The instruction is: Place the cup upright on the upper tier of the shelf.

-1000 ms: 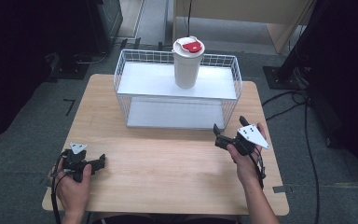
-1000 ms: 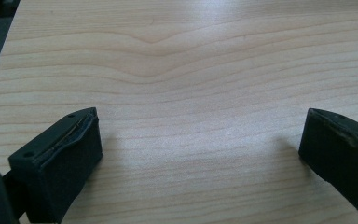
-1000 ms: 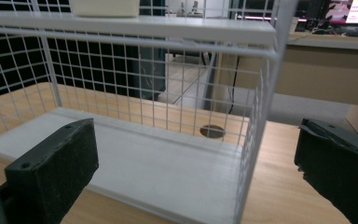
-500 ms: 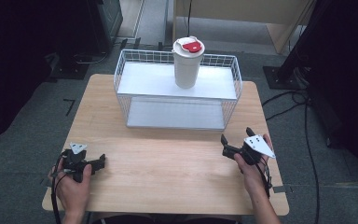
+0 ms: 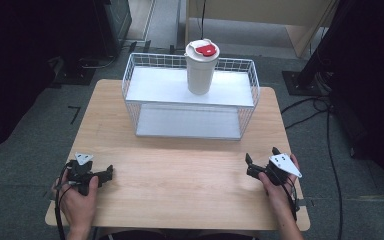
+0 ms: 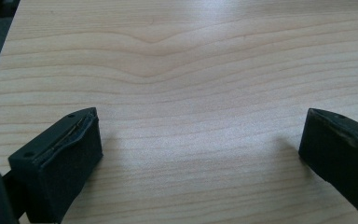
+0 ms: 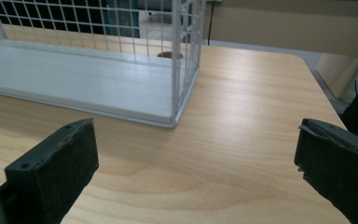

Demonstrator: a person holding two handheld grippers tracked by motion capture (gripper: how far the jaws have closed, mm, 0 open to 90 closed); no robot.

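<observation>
A white cup (image 5: 201, 71) with a red-tabbed lid stands upright on the top shelf of a white wire rack (image 5: 245, 105) at the back of the wooden table (image 5: 180, 180). My left gripper (image 5: 108, 173) rests at the table's front left, open, with nothing between its jaws. In the left gripper view the left gripper (image 6: 200, 116) has bare wood in its gap. My right gripper (image 5: 249, 166) sits open at the front right. In the right gripper view the right gripper (image 7: 196, 126) faces the rack's near corner (image 7: 175, 70) and its lower shelf (image 7: 74, 79).
Dark equipment and cables (image 5: 310, 107) lie on the grey floor around the table. A wide stretch of wood (image 5: 180, 165) runs between the two grippers and the rack. The table's right edge (image 5: 292, 150) is close to the right gripper.
The right gripper has drawn back from the rack toward the table's front edge and dropped lower. The left gripper and the cup have stayed put.
</observation>
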